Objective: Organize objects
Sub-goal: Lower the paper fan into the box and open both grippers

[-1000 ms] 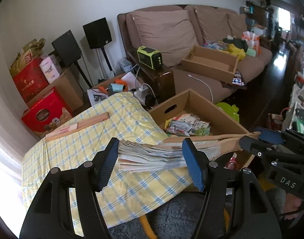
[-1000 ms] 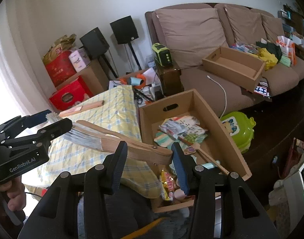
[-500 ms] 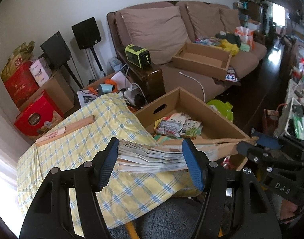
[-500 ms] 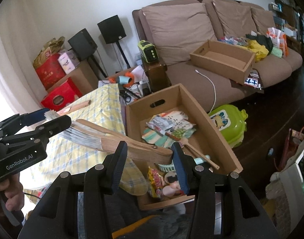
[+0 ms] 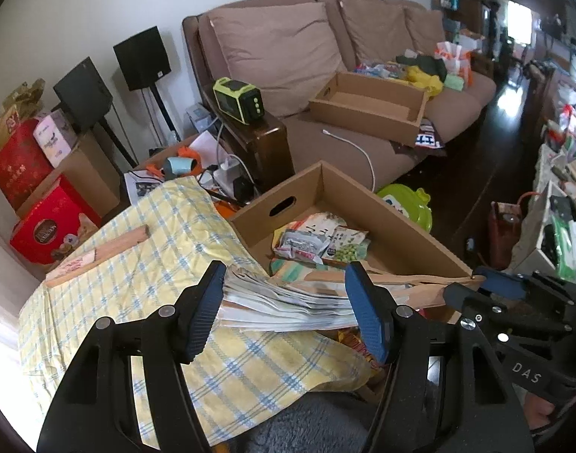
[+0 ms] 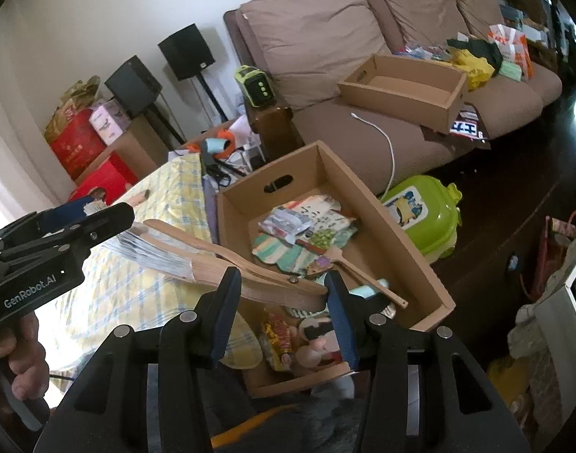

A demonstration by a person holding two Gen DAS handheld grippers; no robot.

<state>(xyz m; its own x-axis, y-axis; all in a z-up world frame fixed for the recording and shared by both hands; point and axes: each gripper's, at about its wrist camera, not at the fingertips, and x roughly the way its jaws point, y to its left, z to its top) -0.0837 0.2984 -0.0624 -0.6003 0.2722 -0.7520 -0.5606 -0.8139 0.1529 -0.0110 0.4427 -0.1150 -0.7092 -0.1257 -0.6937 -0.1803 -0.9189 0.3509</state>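
Both tools clamp the folding fan (image 6: 227, 264): left tool (image 5: 288, 309) on its paper end, right tool (image 6: 284, 302) on the wooden handle, its long axis spanning between them beside the cardboard box (image 6: 412, 256).

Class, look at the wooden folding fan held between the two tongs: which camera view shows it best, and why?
The right wrist view: the folding fan appears along its length, from pleated paper to wooden handle with its pivot rivet. The left wrist view shows mainly the pleated paper end, with the handle running off toward the right tongs.

Black plastic tools (image 5: 288, 313) (image 6: 284, 311), ribbed blue pads (image 5: 365, 313), silver screws; white "DAS", "GenRobot.AI" lettering.
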